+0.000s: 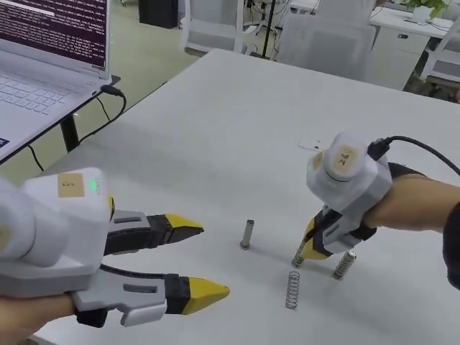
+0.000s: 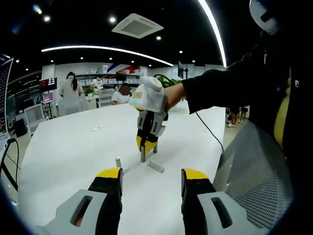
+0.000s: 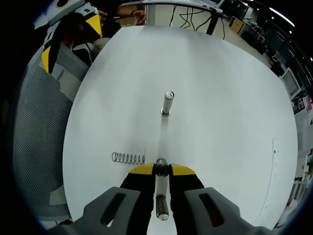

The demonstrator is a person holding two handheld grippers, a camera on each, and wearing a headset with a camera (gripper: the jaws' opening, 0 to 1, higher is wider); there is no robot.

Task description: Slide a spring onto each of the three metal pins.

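L gripper (image 1: 203, 260) near-left, jaws apart, idle. Loose spring (image 1: 292, 289) lies flat, just near of R gripper (image 1: 311, 250), which is clamped on held spring (image 1: 299, 255) at the table. Keep it upright, ease down w/o tilting. Right spring (image 1: 344, 264) stands just beside. Bare pin (image 1: 246, 235) left, nothing blocking. Laptop (image 1: 36, 86) far left.

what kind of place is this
Probably an open-plan office or lab: a big white worktable, an open laptop beside it, and a ceiling air vent above other people.
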